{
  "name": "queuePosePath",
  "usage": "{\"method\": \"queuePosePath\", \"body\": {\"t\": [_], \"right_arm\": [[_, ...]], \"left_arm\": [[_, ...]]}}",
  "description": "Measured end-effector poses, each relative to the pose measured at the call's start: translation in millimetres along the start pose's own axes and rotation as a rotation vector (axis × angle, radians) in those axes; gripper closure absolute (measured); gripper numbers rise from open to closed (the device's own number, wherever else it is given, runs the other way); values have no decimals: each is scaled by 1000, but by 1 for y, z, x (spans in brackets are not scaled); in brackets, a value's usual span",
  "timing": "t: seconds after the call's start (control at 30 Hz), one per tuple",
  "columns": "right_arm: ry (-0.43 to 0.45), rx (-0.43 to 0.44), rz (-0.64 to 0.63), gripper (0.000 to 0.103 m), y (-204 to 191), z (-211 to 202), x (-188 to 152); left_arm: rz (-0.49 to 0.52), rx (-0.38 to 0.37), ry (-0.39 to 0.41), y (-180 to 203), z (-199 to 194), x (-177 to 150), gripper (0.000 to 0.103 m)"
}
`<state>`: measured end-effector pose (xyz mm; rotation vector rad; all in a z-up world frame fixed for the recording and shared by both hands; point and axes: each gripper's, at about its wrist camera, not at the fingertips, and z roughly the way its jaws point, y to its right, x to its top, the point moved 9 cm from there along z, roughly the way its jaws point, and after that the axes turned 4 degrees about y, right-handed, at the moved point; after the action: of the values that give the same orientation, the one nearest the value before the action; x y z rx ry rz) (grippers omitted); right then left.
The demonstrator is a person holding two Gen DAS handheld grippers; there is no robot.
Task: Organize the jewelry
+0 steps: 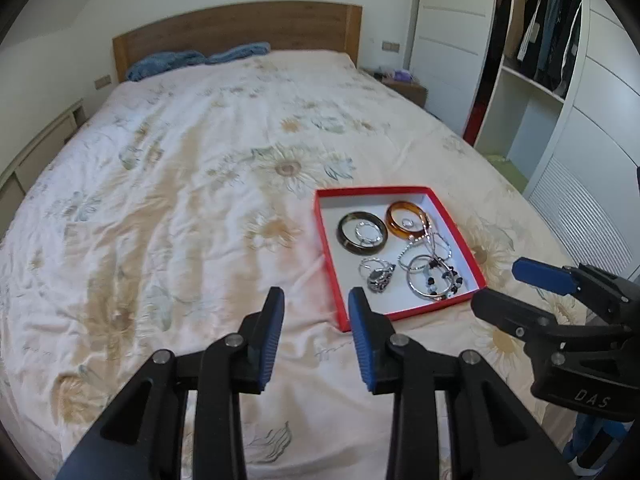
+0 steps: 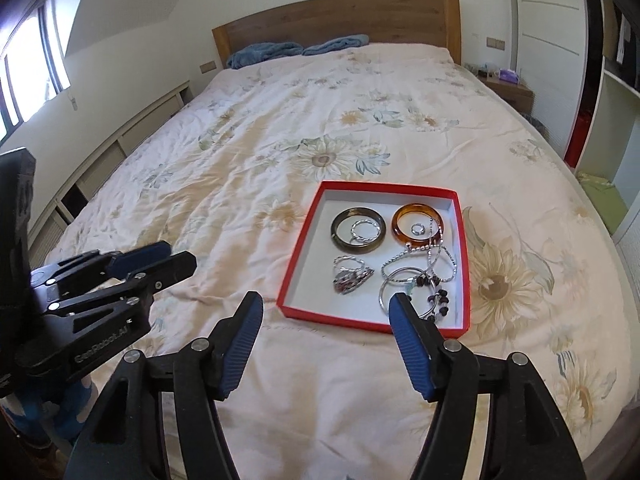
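Observation:
A shallow red box [image 1: 329,249] [image 2: 298,263] with a white floor lies on the bed. In it are a dark bangle [image 1: 343,237] [image 2: 338,236], an amber bangle [image 1: 394,229] [image 2: 399,231], small silver rings, a watch [image 1: 380,277] [image 2: 351,279], silver chains and a beaded bracelet [image 1: 442,280] [image 2: 436,300]. My left gripper [image 1: 316,300] is open and empty, just before the box's near left corner. My right gripper [image 2: 326,304] is open and empty over the box's near edge. Each gripper shows in the other's view: the right gripper [image 1: 512,288] at right, the left gripper [image 2: 176,256] at left.
The floral quilt [image 1: 180,184] [image 2: 248,152] covers the whole bed. Blue pillows [image 1: 168,62] lie by the wooden headboard [image 2: 340,16]. A bedside table [image 2: 510,88] and an open wardrobe [image 1: 536,56] stand at right; low shelves [image 2: 120,148] line the left wall.

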<state>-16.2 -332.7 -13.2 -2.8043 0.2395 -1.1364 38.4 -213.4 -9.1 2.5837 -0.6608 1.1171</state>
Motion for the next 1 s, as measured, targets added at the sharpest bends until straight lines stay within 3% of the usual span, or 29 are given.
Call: {"method": "queuePosePath", "body": {"t": [0.33, 0.63, 0.83, 1.0], "right_arm": [[32, -6, -13, 32, -26, -21, -15], [54, -12, -27, 30, -41, -34, -27], [69, -32, -37, 23, -47, -39, -34], [74, -48, -52, 11, -51, -39, -40]], "left_arm": [[-12, 99, 63, -30, -43, -12, 71], [-33, 133, 107, -46, -73, -22, 71], [-40, 141, 119, -51, -84, -28, 71], [-41, 138, 113, -52, -86, -33, 71]]}}
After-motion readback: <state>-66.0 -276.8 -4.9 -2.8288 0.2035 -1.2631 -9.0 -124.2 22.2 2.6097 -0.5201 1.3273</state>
